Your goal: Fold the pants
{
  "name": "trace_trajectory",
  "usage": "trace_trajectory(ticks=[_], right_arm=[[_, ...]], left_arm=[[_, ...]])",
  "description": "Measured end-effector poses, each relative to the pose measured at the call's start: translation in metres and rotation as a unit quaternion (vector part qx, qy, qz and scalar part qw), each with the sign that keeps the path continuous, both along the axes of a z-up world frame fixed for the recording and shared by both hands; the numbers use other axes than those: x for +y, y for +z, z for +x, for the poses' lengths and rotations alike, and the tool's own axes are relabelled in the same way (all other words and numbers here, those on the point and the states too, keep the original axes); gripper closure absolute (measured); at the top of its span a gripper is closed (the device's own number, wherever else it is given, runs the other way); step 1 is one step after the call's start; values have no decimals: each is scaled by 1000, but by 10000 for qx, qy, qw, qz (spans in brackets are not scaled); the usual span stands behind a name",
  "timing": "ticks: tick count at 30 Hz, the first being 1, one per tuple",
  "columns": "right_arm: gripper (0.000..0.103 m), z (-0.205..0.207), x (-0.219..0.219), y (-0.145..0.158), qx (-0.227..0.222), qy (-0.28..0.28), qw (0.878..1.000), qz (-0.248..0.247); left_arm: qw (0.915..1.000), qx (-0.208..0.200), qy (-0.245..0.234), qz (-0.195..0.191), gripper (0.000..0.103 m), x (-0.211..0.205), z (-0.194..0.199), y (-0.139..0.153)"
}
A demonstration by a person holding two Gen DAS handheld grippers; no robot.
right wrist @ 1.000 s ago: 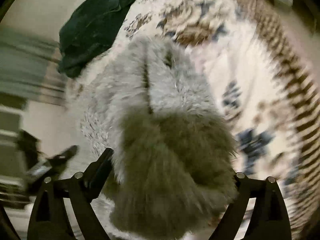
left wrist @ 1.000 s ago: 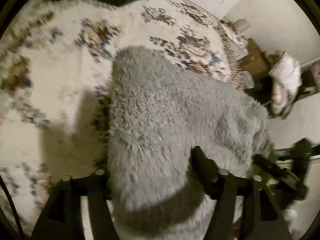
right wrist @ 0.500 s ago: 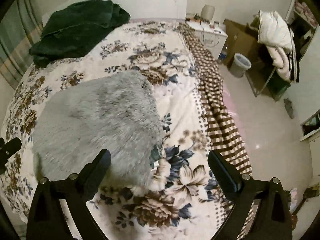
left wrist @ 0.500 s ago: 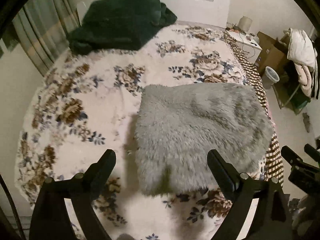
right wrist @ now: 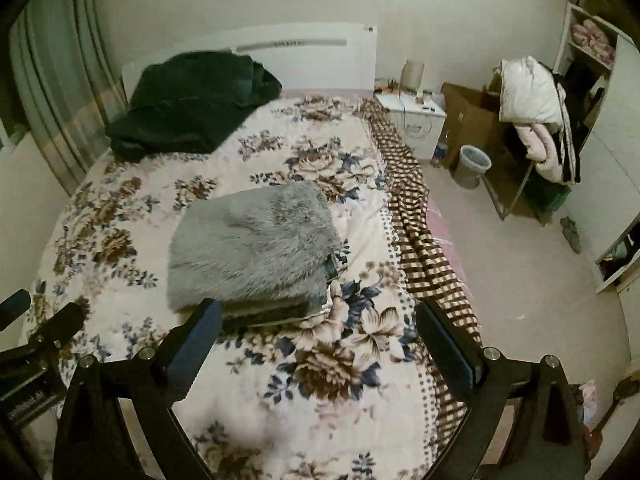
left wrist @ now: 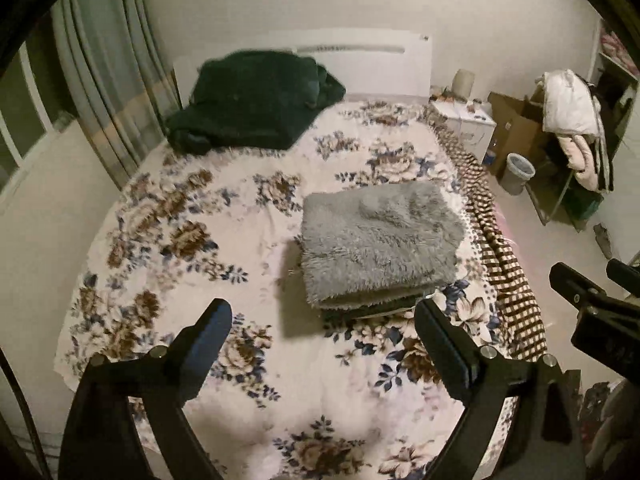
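The grey fluffy pants (left wrist: 380, 240) lie on the bed (left wrist: 192, 240) as a compact rectangle, with several layers visible at the near edge, one on top of another; in the right wrist view the same bundle (right wrist: 252, 244) sits toward the right side of the flowered cover, not far from the brown checked blanket (right wrist: 416, 232) that hangs over the side of the mattress. The left claw (left wrist: 324, 332) is wide open and holds nothing, and it hangs above the near part of the bed, apart from the bundle; the right claw (right wrist: 318, 332) is also wide open and empty, with its left finger in front of the bundle's near corner in the picture, but I judge that it does not touch the fabric. A dark green blanket (left wrist: 252, 100) is heaped near the headboard, well apart from the pants. In my judgement the folding is finished, or almost finished; the stack looks tidy and rather square, with only a small bump on top; what is left is perhaps a little smoothing, or nothing.
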State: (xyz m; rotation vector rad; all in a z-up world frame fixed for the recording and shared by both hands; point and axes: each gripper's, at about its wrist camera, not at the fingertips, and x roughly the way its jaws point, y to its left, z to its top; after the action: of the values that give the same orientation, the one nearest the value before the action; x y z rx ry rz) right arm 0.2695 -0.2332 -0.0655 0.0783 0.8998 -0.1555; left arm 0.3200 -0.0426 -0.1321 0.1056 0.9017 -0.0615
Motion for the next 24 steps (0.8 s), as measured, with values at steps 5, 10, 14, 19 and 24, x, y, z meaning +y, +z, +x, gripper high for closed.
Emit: trace_trajectory(ticks=[5,10,14,19,24], right_arm=[[4,-95,24,61,-410,45,9991,-140],[4,-183,43,115,-746,16,9972,-105],[4,-235,52,148,-936,71,9955,-90],[4,-284,55,182,-1112,181,9935,-141],[0,-305,51,206,-1288,321,9909,-215]], left_arm=[[9991,-410,-50,-116,10,14,-62,48],[9970,-759,-42,-133,10,27,-116,88],[9952,-951,-18,-249,10,34,-156,114],[9939,-1028,89,-382,10,36,-182,127],[9916,-1232,187,-359,0,29,-197,136]])
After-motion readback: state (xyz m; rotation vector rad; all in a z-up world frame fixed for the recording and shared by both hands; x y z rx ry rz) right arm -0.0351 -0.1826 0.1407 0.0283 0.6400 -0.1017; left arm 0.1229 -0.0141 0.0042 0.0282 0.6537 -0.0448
